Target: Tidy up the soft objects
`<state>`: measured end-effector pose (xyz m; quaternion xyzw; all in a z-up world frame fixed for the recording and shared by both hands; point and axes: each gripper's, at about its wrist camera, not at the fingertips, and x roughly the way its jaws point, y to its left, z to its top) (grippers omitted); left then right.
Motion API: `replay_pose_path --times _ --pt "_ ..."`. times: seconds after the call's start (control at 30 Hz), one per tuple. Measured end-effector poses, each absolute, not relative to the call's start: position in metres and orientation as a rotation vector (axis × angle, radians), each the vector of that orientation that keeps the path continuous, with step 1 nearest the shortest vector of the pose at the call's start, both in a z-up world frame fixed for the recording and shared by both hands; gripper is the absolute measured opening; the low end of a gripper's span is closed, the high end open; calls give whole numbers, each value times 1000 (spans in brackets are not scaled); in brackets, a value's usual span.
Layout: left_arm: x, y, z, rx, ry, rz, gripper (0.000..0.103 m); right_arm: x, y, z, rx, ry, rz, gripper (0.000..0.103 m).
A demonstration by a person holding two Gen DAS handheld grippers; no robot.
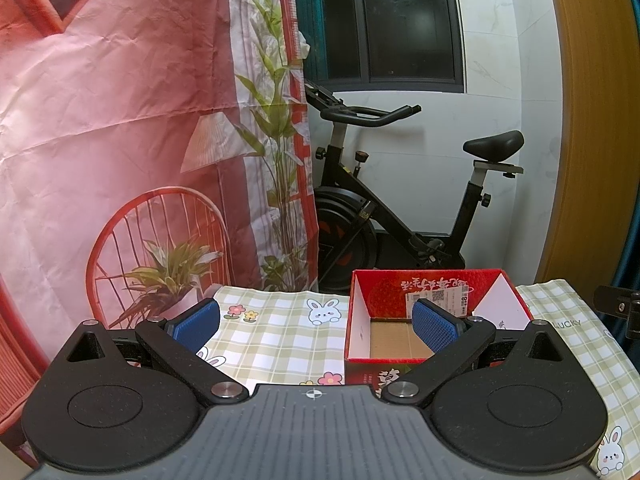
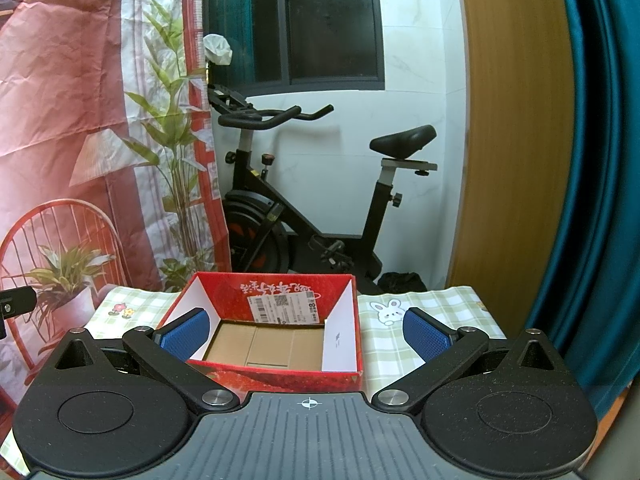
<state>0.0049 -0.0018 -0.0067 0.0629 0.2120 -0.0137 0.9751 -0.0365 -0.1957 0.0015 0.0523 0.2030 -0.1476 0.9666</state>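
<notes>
A red cardboard box (image 1: 424,286) with white inner walls and a bare brown floor stands open on the table; it also shows in the right wrist view (image 2: 280,288). No soft object shows in either view. My left gripper (image 1: 316,322) is open and empty, hovering above the tablecloth just left of the box, its right pad (image 1: 434,330) in front of the box's opening. My right gripper (image 2: 306,336) is open and empty, held above the box's near edge, its fingers either side of the opening.
The table wears a green checked cloth (image 1: 280,332) with rabbits and flowers, also seen in the right wrist view (image 2: 400,312). Behind stand an exercise bike (image 2: 304,200), a printed red backdrop (image 1: 120,120), a wooden panel (image 2: 516,120) and a teal curtain (image 2: 600,160).
</notes>
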Motion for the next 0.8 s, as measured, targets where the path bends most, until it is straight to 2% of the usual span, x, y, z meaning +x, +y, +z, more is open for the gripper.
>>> replay_pose_path --times 0.8 --pt "3 -3 -9 126 426 -29 103 -37 -194 2 105 408 -299 103"
